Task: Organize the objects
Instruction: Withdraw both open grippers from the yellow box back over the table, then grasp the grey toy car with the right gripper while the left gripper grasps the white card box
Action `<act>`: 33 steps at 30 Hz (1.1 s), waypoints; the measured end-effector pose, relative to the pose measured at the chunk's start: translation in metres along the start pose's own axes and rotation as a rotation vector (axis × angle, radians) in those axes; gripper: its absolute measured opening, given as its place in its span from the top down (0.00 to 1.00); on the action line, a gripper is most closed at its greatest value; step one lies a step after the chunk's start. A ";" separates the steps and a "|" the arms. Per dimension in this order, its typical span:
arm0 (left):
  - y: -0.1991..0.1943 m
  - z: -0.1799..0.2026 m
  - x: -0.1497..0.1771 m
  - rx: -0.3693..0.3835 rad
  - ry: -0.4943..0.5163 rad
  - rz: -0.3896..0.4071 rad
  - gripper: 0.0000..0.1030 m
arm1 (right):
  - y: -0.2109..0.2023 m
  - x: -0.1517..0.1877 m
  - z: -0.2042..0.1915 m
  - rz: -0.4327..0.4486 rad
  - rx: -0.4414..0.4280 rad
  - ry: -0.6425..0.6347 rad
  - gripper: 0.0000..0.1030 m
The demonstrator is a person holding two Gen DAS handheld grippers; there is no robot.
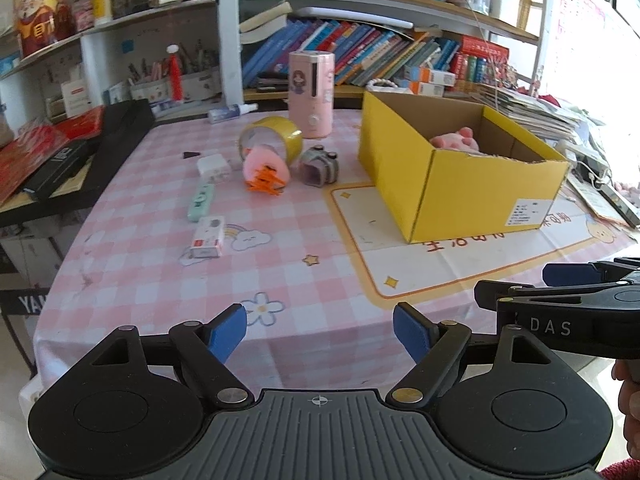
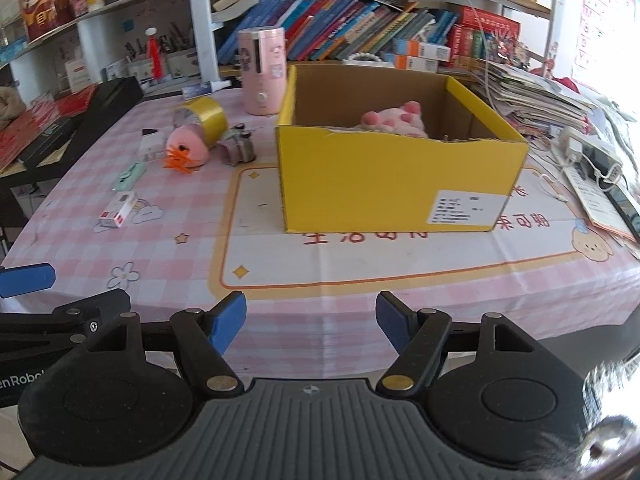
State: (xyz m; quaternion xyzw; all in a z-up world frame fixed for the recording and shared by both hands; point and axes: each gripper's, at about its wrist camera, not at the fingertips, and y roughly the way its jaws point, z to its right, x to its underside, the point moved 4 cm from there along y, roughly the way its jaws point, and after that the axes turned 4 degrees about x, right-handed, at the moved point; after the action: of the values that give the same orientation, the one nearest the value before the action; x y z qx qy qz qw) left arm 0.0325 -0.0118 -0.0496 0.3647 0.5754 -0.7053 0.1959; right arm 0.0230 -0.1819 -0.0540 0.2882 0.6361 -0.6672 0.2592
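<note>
Both tools (image 1: 319, 334) (image 2: 311, 322) gape, seemingly over table edge (image 2: 360, 344).

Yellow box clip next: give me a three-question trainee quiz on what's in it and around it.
1. True or false: the yellow box is open at the top with a pink plush toy inside.
2. Which item stands upright behind the tape roll? A) pink canister B) mint green stick C) small white carton
3. Fill in: the jaws of both the left gripper and the right gripper are ____.

Key: 1 true; 2 A; 3 open, holding nothing.
</note>
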 end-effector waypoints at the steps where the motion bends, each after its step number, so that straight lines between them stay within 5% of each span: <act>1: -0.001 -0.002 0.001 -0.005 -0.003 0.002 0.20 | 0.000 0.000 -0.003 0.002 -0.004 -0.005 0.32; 33: -0.021 -0.062 -0.005 -0.102 -0.098 0.070 0.19 | 0.004 -0.029 -0.079 0.059 -0.106 -0.145 0.33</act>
State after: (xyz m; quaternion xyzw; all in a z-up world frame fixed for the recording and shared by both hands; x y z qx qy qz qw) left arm 0.0392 0.0524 -0.0366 0.3391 0.5874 -0.6847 0.2668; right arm 0.0503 -0.1034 -0.0381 0.2435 0.6415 -0.6437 0.3389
